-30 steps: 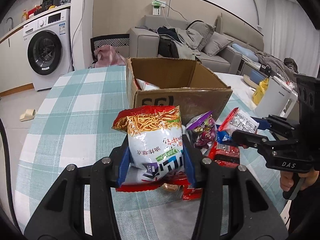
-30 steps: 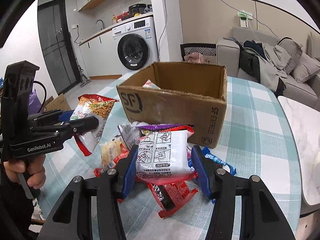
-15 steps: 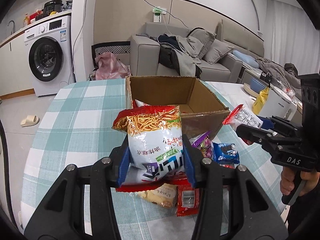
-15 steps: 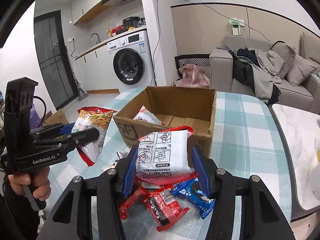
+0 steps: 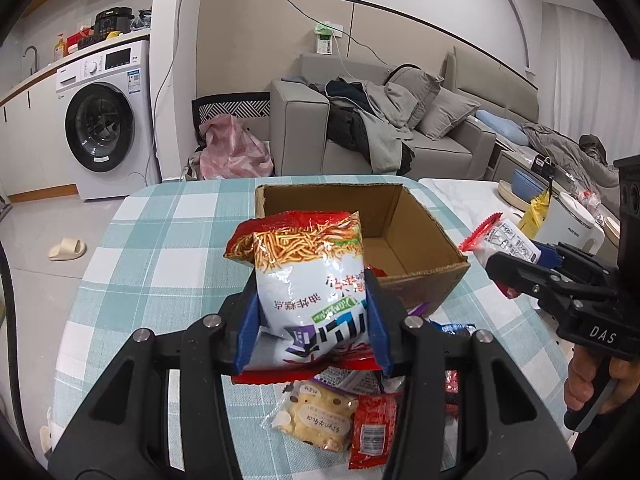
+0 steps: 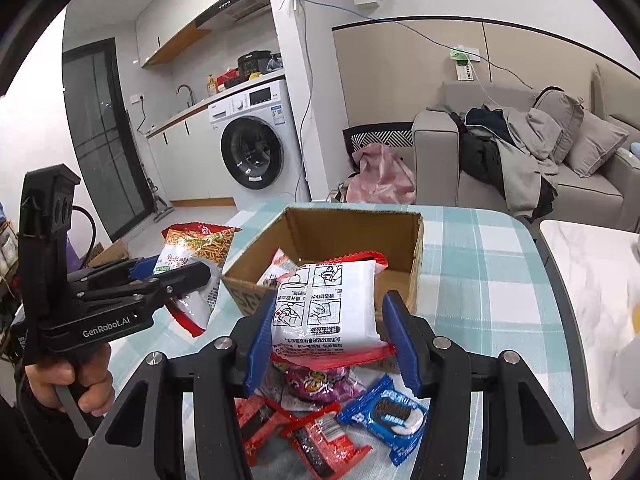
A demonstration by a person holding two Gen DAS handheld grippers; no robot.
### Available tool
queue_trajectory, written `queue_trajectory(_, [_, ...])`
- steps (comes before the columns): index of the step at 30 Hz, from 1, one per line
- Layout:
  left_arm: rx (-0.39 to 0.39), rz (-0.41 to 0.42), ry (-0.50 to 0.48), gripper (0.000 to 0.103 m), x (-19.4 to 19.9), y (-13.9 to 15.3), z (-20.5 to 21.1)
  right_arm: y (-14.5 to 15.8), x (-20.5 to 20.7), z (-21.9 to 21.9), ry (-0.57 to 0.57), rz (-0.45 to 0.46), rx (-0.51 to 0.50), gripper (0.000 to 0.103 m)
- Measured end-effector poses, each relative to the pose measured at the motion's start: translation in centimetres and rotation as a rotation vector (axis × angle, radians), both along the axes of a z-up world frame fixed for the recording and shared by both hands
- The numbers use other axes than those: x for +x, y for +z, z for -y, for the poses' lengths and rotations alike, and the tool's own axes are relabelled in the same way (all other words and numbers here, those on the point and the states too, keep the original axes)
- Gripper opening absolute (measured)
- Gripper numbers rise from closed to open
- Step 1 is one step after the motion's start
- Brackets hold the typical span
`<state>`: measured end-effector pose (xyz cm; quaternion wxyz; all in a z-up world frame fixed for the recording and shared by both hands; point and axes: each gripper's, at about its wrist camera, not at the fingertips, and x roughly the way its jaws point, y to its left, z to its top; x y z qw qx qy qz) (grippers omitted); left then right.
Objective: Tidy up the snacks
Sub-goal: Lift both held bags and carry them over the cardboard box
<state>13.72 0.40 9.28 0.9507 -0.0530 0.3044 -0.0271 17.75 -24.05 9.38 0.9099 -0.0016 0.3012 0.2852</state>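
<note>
Crinkly, light, air-puffed packets sit squeezed mid-body, a noodle bag (image 5: 310,280) in the left gripper (image 5: 312,320) and a white packet (image 6: 326,306) in the right gripper (image 6: 330,338), both seemingly above the box (image 6: 416,256), likely slippery.

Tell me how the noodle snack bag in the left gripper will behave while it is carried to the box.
The noodle snack bag looks puffy, so probably light for its size. It stands upright beyond the left gripper, so it seems fairly self-supporting, though its top may sway. The glossy film could slip if the grip loosens above the cardboard box.

Two clamped snack packets (image 5: 310,280) above open box (image 5: 416,236)
</note>
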Motion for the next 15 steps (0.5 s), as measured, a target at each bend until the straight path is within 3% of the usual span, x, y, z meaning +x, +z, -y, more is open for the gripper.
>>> queue_trajectory(15, [0.012,-0.001,0.014,0.043,3.7,0.7,-0.6,0.9,2.0,-0.8,-0.033,0.001,0.019,0.053])
